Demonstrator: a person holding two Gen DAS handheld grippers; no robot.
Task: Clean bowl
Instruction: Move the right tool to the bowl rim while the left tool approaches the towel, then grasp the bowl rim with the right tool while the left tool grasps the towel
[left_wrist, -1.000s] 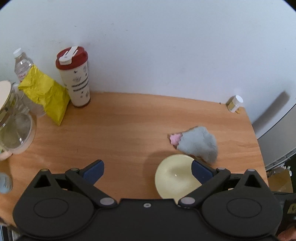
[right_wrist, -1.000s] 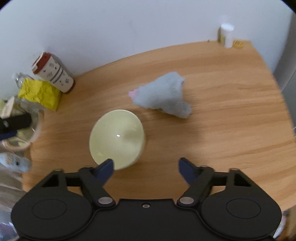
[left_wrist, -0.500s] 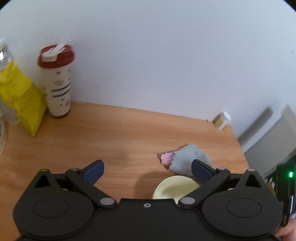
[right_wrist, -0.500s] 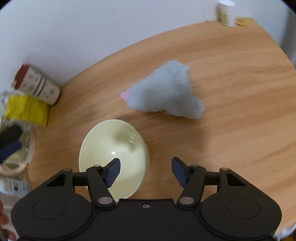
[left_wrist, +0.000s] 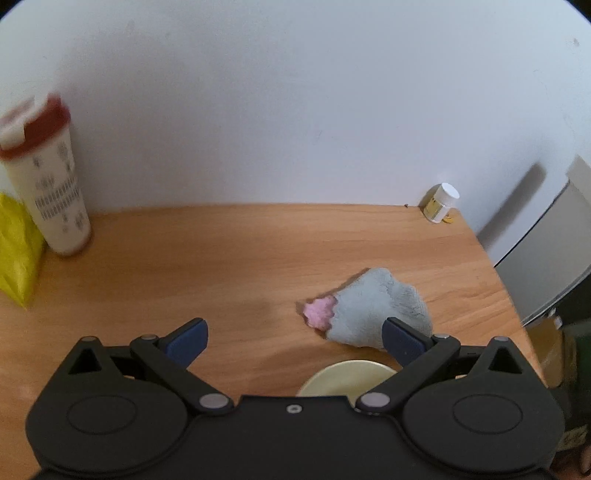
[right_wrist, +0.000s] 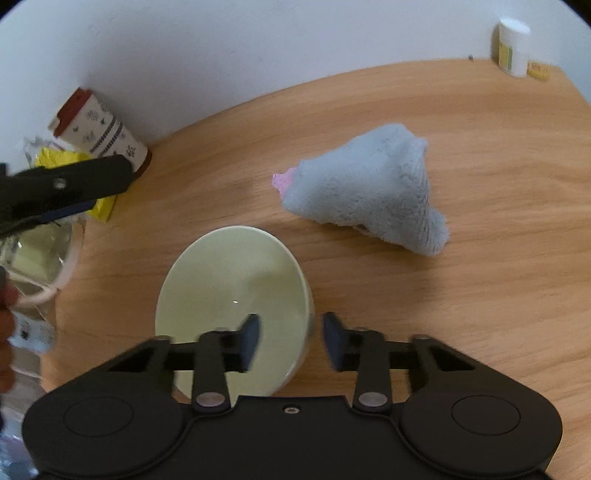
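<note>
Bowl: pale-yellow glazed ceramic bowl (right_wrist: 232, 295) looks rigid, slick, breakable. Right gripper (right_wrist: 291, 332) closing astride its 3 o'clock rim, not yet pinching. Left gripper (left_wrist: 293, 336) open, empty; fluffy grey cloth (right_wrist: 369, 192) at 1 o'clock.

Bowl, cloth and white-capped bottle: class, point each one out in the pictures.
Bowl (right_wrist: 236, 280): right wrist view, inner surface.
Cloth (right_wrist: 369, 188): right wrist view, middle of the grey fleece.
White-capped bottle (left_wrist: 441, 202): left wrist view, its side.

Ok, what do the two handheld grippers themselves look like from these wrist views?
Both match: the left gripper and right gripper have matte black bodies with two round housings, black linkage arms on silver pivot pins, a small centre screw, and dark blue pads on the fingers. No cables, markings or sleeves show.
</note>
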